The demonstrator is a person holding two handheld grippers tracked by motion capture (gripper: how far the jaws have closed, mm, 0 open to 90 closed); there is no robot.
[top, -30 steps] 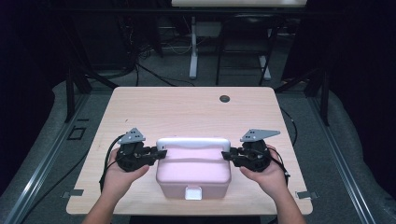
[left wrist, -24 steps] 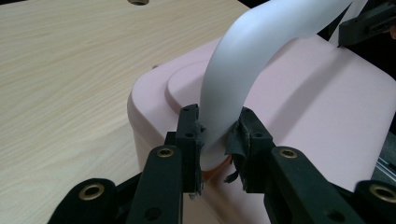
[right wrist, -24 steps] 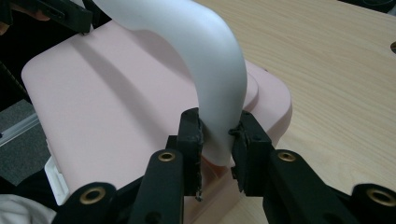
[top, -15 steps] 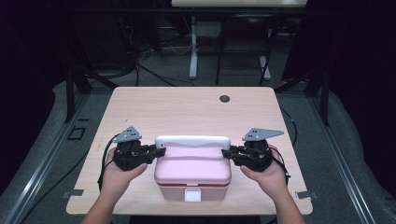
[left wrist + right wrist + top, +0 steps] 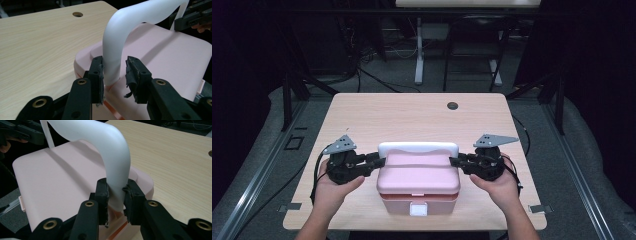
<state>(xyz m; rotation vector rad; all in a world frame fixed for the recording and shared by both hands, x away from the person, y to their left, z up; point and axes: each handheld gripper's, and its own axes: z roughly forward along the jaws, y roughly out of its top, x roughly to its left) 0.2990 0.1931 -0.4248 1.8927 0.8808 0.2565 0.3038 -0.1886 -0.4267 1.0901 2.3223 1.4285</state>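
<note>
I'm working in what looks like a lab or recording studio, not a home. My table (image 5: 412, 120) is a plain light-wood desktop with a cable hole (image 5: 452, 106), standing on grey carpet (image 5: 592, 165). Black curtains (image 5: 597, 60) close off the right side, and the left is just as dark. Loose cables (image 5: 377, 80) run over the floor behind the table, past dark stands (image 5: 292, 90) and the white leg of a second desk (image 5: 419, 50). Metal rails (image 5: 257, 170) run along the floor at either side of me, and tape marks (image 5: 291, 207) sit at the table's near corners.
</note>
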